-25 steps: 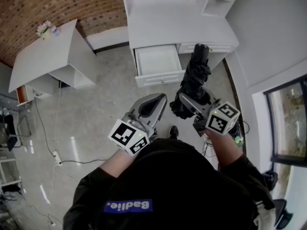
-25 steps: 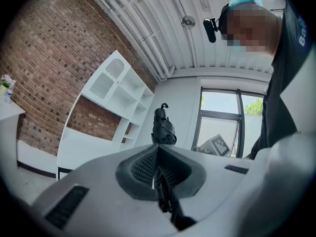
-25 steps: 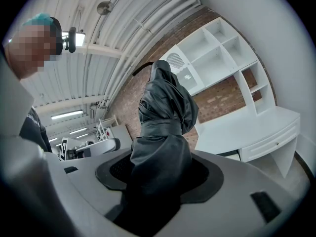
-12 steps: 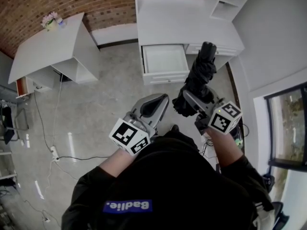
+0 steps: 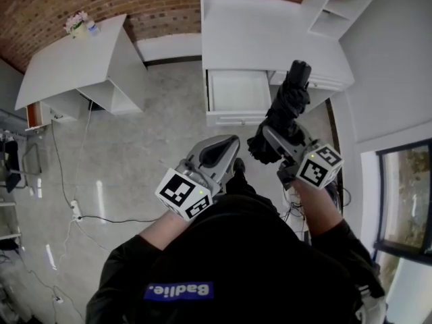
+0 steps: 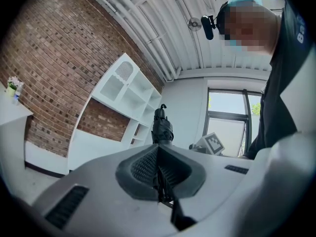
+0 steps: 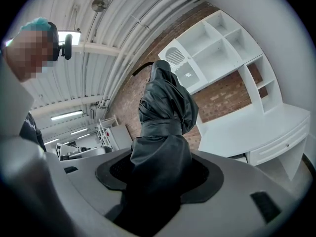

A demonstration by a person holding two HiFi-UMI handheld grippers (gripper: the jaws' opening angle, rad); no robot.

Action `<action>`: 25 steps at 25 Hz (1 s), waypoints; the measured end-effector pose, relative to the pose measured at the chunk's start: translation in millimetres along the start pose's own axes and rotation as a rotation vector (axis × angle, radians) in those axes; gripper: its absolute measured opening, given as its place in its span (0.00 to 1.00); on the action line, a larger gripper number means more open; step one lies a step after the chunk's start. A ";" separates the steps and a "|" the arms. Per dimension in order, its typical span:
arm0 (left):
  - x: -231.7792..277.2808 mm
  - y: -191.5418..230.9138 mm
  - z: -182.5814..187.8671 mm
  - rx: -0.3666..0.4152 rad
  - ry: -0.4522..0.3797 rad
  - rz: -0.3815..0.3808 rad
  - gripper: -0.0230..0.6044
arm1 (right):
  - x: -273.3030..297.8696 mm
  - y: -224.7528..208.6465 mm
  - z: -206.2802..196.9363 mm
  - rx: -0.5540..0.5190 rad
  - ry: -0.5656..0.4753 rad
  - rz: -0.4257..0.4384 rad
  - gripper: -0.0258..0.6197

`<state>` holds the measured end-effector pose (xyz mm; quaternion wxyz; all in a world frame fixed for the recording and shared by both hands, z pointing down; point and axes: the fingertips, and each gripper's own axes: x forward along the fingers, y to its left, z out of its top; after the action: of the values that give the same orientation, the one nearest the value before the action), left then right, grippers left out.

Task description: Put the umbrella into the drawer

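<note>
Right gripper (image 5: 273, 139) clamped on the folded black umbrella (image 5: 289, 100), near the open drawer (image 5: 237, 93); left gripper (image 5: 226, 147) alongside, jaws together.

The left gripper (image 6: 159, 169) is seen with its jaws pressed together, nothing caught between them. A folded black umbrella (image 6: 162, 125) is spotted upright at 12 o'clock, a marker cube (image 6: 213, 143) at its 4 o'clock. White shelving (image 6: 126, 90) is backed by a brick wall (image 6: 49, 58) at 10 o'clock, and a window (image 6: 232, 120) is framed at 3 o'clock.
</note>
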<state>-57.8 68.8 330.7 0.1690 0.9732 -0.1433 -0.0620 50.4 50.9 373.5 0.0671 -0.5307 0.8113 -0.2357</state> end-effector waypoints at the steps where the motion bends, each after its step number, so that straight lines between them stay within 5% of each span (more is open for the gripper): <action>1: 6.4 4.9 1.4 0.003 -0.001 0.010 0.04 | 5.2 -7.1 3.4 0.001 0.005 0.010 0.47; 8: -0.3 -0.7 14.8 0.021 -0.026 0.075 0.04 | 6.2 -2.7 7.1 -0.021 0.032 0.053 0.47; 14: 84.2 67.0 20.4 0.002 -0.007 0.164 0.04 | 71.9 -90.2 45.0 -0.007 0.085 0.124 0.47; 25: 147.5 116.2 19.8 -0.008 0.000 0.282 0.04 | 127.2 -166.3 44.6 -0.083 0.202 0.214 0.46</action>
<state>49.2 -86.4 341.8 0.1798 0.9427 -0.2785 -0.0381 149.9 -130.7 427.7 -0.0121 -0.4173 0.8749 -0.2456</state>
